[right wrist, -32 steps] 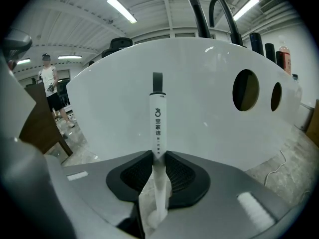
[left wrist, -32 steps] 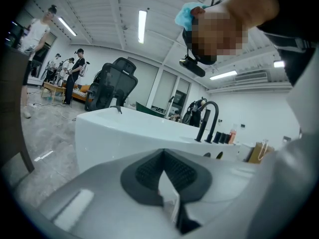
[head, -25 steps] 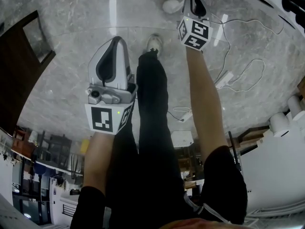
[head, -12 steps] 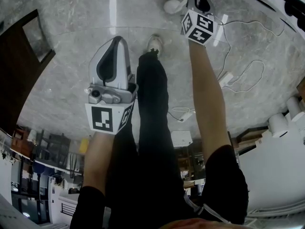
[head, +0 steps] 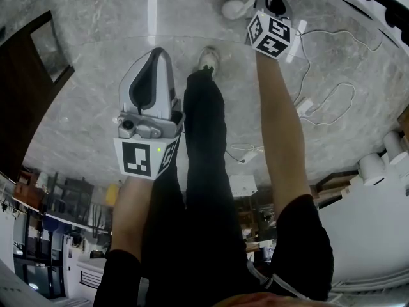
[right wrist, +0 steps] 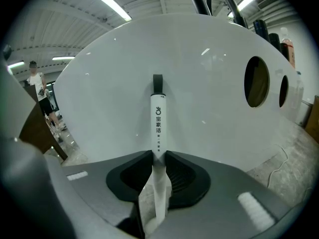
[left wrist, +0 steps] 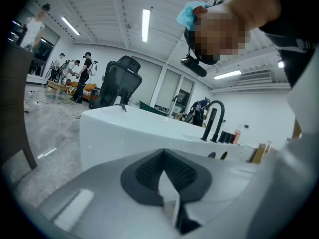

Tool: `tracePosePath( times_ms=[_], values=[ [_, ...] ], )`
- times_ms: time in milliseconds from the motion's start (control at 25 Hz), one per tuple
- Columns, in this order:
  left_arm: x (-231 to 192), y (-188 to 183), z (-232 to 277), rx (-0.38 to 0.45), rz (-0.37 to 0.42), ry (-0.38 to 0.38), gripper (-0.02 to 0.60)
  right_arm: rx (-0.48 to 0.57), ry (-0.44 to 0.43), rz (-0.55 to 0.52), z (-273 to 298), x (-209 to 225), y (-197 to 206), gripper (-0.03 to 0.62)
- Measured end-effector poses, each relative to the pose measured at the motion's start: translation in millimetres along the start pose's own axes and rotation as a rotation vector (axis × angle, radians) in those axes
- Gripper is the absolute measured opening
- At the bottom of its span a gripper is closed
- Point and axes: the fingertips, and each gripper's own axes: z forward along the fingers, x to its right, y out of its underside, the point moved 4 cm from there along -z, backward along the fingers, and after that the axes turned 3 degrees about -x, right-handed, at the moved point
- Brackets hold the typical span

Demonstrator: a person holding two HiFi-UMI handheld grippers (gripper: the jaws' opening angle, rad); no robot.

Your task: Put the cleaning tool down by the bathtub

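White tool (right wrist: 157, 118) handle pinched in right gripper (right wrist: 158, 169) fingers (right wrist: 185, 176), tub (right wrist: 99, 108) wall just ahead, angled down for set-down; left gripper (left wrist: 165, 179) fingers pressed together, idle.

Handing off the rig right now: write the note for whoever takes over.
Left gripper: shut, empty, idle above the grey marble floor.
Right gripper: shut on the slim white handle of the cleaning tool, facing the side of the white bathtub.
Done: the tool is at the tub.
To do: lower it to the floor beside the tub, open the jaws, back off.
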Motion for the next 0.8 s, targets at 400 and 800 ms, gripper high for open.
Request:
tracePosePath(
  times_ms=[400, 800],
  values=[
    [-3, -1, -3, 0.005, -0.002, -0.006, 0.008, -0.016, 0.026, 0.022, 0, 5, 6, 0.122],
    [0, -10, -17, 0.022, -0.001, -0.011, 0.008, -0.005, 0.024, 0.014, -22, 1, 3, 0.123]
  ],
)
